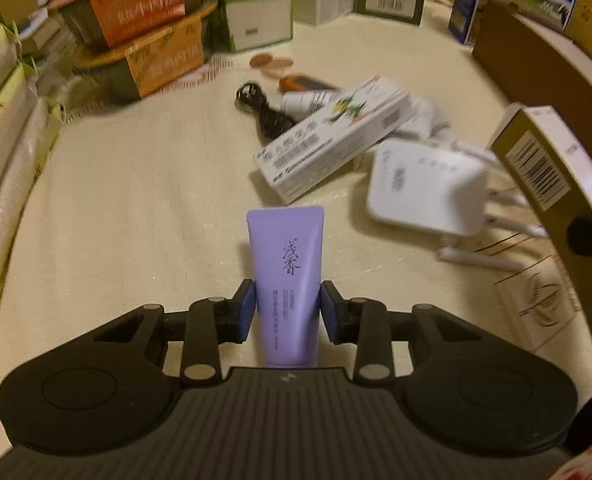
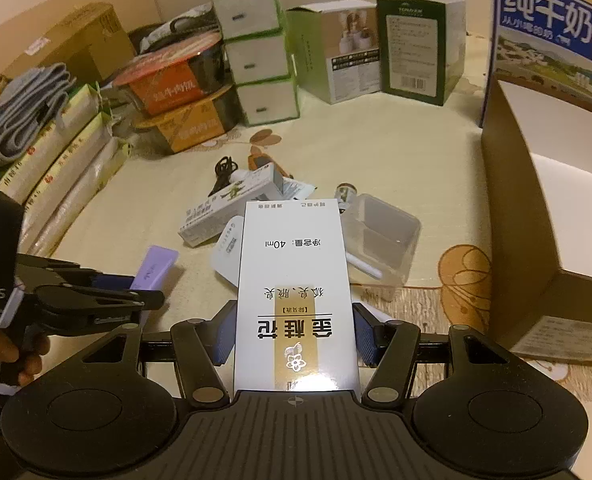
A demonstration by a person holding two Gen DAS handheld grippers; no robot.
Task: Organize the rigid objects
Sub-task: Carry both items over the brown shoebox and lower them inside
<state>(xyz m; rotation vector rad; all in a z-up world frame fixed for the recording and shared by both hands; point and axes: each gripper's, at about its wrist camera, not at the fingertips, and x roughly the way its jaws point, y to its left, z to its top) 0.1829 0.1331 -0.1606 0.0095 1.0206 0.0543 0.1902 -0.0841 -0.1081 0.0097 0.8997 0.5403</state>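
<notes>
My left gripper (image 1: 287, 312) is shut on a purple tube (image 1: 286, 264) with dark lettering, held above the cream tablecloth. The tube also shows in the right wrist view (image 2: 155, 266), with the left gripper (image 2: 136, 292) at the left. My right gripper (image 2: 294, 332) is shut on a white and gold carton (image 2: 294, 280), which also shows at the right of the left wrist view (image 1: 551, 168). A pile lies ahead: a long white box (image 1: 331, 140), a white router (image 1: 423, 188), a black cable (image 1: 264, 116) and a clear plastic container (image 2: 379, 236).
An open brown cardboard box (image 2: 543, 200) with a white inside stands at the right. A blue milk carton (image 2: 551, 36) stands behind it. Stacked noodle bowls (image 2: 180, 92), green-white boxes (image 2: 260, 60) and rice bags (image 2: 68, 148) line the back and left.
</notes>
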